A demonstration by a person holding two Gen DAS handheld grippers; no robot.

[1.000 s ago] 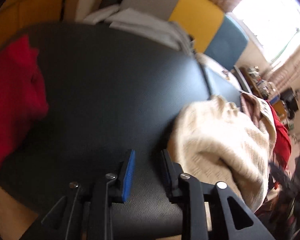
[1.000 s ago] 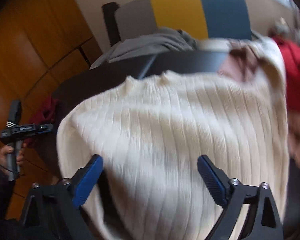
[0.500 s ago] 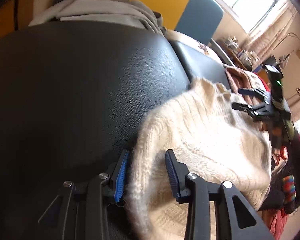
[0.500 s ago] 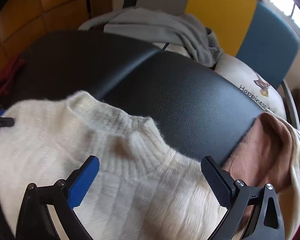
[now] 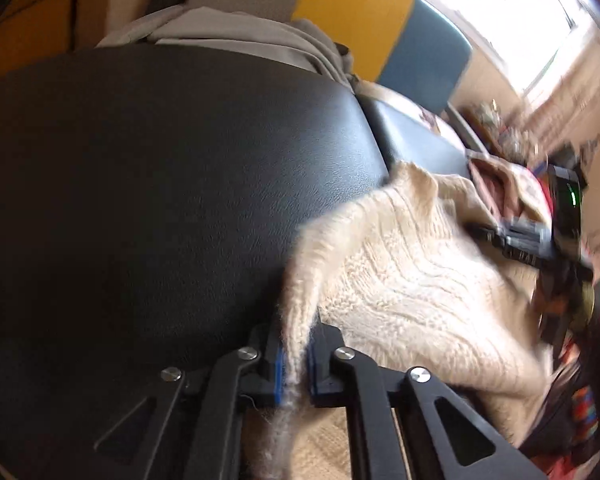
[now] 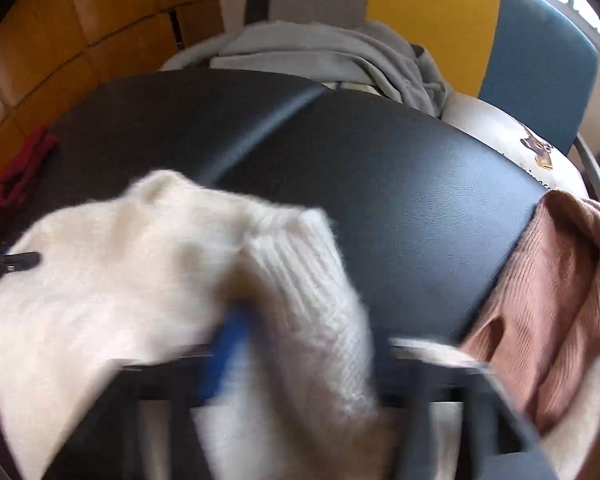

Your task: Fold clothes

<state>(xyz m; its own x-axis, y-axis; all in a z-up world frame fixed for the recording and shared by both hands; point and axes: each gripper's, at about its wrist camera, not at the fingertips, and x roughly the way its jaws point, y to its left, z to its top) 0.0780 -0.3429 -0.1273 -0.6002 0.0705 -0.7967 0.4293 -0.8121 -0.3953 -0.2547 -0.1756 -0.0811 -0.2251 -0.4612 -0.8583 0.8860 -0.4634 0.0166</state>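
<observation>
Cream knit fabric is the work item: a ribbed sweater (image 5: 412, 280) lies partly on the black padded tabletop (image 5: 160, 200), its body trailing off the near edge toward the person. The left tool (image 5: 296, 364) is clamped on a narrow ridge of the sweater's edge, with blue pads pressed against the wool from both sides; this pinch at the hem or side seam gives a fixed corner from which the cloth can be drawn flat. The right tool (image 6: 300, 360) is closing on a ribbed fold of the same sweater (image 6: 308, 280); the picture is blurred there, but wool sits between its jaws and one blue pad (image 6: 228, 344) lies against it. Holding two separated points on one edge is presumably intended to let the garment be lifted and spread over the clear black surface before the first fold. A pink-brown knit garment (image 6: 556, 288) lies at the right side of the tabletop, a grey garment (image 6: 340, 52) lies beyond its far edge, and a red cloth (image 6: 24, 168) sits at the left, all apart from the sweater's working area.
</observation>
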